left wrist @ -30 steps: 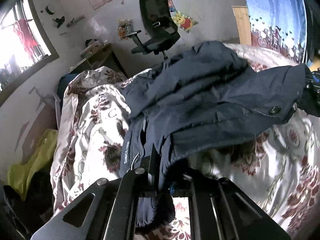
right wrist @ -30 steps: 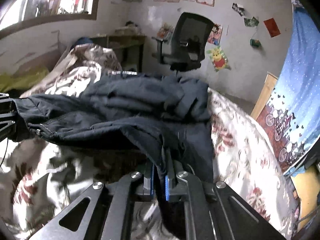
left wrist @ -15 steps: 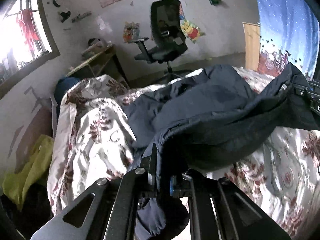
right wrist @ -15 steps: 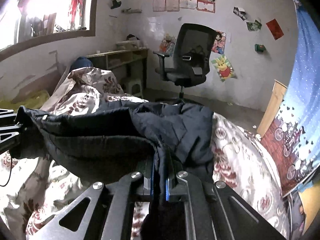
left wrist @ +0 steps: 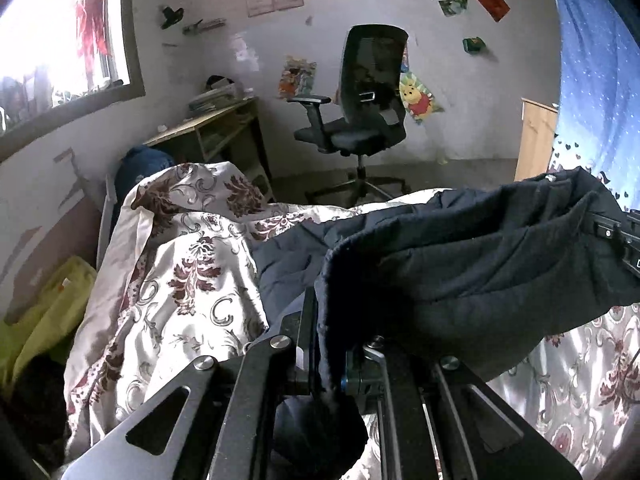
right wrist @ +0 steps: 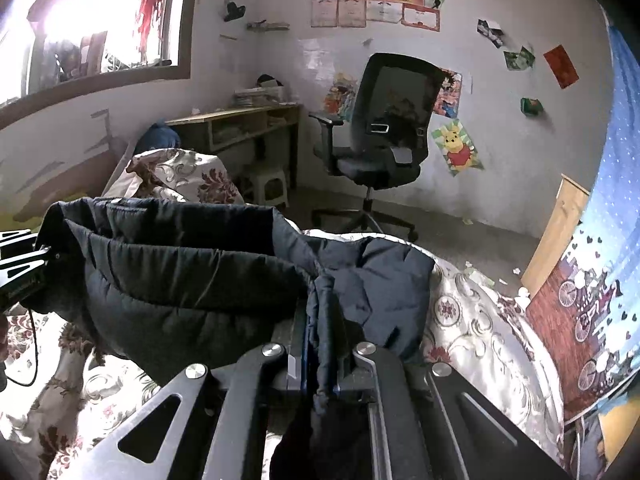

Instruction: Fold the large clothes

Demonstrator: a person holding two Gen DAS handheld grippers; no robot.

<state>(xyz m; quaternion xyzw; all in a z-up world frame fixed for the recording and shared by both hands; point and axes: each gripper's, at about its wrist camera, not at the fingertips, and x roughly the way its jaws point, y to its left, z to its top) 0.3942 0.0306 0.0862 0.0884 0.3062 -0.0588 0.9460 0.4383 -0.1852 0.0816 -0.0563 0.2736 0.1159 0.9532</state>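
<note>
The bed, with its floral cover, is taken as the landmark here. A big dark padded jacket is held up above it, stretched between the two grippers, with its far part draped on the cover toward the office chair end.

The left gripper is seen clamped nearly shut on one edge of the jacket, fabric pinched between the fingers with a bit hanging below. Same story for the right gripper: closed tight on a bunched seam, a tail of cloth dangling under it.

What could go wrong, probably: the jacket is bulky and slick-looking, so the pinched hem could be pulled out of one grip if the span gets tugged tight. The sagging middle could also be dragged across the cover and rucked up, so the fold would land crooked. A thin cable is spotted over the bed by the left gripper, and could be snagged.

View differences: a yellow-green cloth beside the bed is only shown properly in the left wrist view. The small stool beyond the bed is only seen from the right wrist.
</note>
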